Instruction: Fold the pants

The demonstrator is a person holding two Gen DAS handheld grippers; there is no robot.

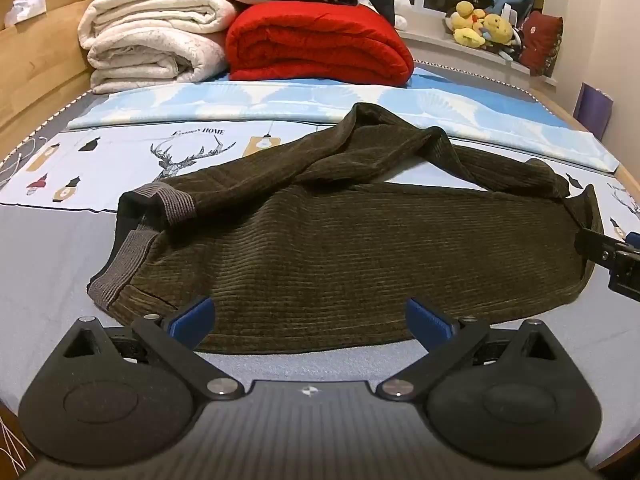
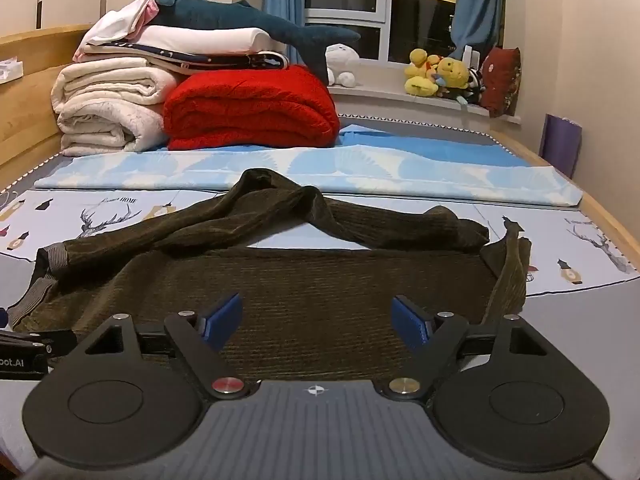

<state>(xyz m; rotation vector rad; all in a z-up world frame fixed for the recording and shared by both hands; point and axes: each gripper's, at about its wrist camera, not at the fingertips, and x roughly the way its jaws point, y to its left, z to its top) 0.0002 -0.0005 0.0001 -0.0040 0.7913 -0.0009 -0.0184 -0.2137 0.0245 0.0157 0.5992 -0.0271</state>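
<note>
**Pants lie crosswise, both tongs poised at the near edge**

Left wrist view first: the brown corduroy pants (image 1: 340, 240) sprawl on the bed (image 1: 48, 248), long axis running left to right across the picture, grey cuffs (image 1: 120, 276) at the left end, the other end out to the right. The upper leg is rumpled and bent back over itself. The left tongs (image 1: 310, 320) stand spread wide, nothing between the blue pads, hovering at the near hem toward the cuff end. The right tongs (image 1: 612, 256) peek in at the right edge, near the far right end of the fabric; from here I cannot tell their spread

Right wrist view now: the pants (image 2: 320, 280) lie straight ahead and below, same crosswise axis. The right tongs (image 2: 316, 318) are spread too, empty, over the near edge. The left tongs' body (image 2: 24, 348) shows at the left border. So left is nearer the cuffs, right nearer the other end
</note>
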